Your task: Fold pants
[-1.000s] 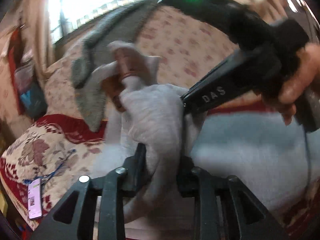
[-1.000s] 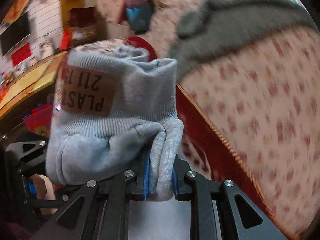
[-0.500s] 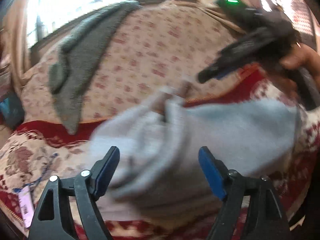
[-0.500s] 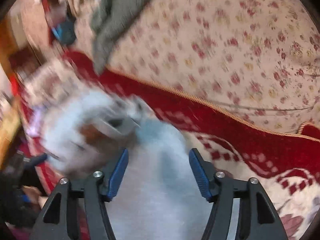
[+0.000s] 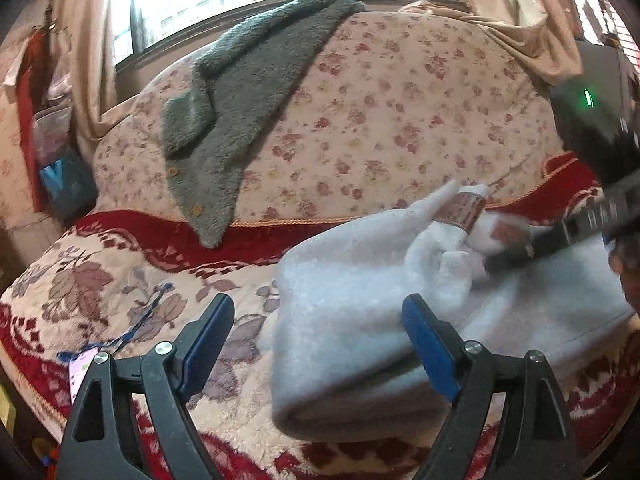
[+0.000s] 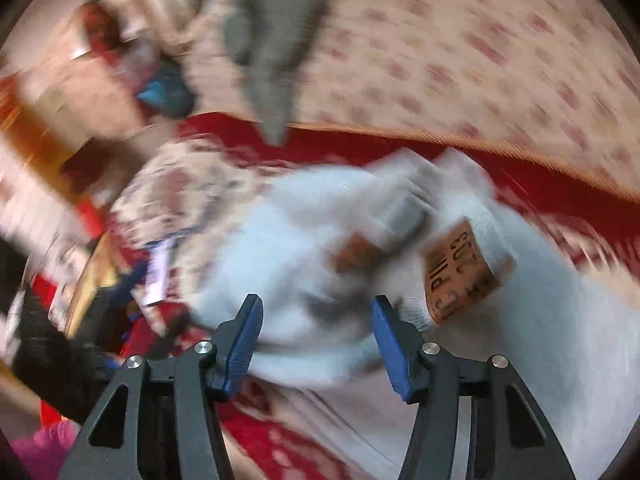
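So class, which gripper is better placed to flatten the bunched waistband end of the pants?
Probably the right gripper: open, directly over the waistband. The left gripper is open nearer the folded edge.

1.0 s ago: my left fingers (image 5: 224, 336) and my right fingers (image 6: 248, 332) were each clamped on the bunched grey pants (image 5: 360, 340), which were held up off the sofa seat (image 5: 120, 288). 0.5 s ago: both pairs spread, the cloth dropping and blurred. Now: both pairs stand wide apart with nothing between them. The pants lie in a folded stack on the seat, waistband and brown leather patch (image 6: 460, 272) on top, toward the seat's back edge. My right gripper (image 5: 560, 236) has come down low over the waistband.
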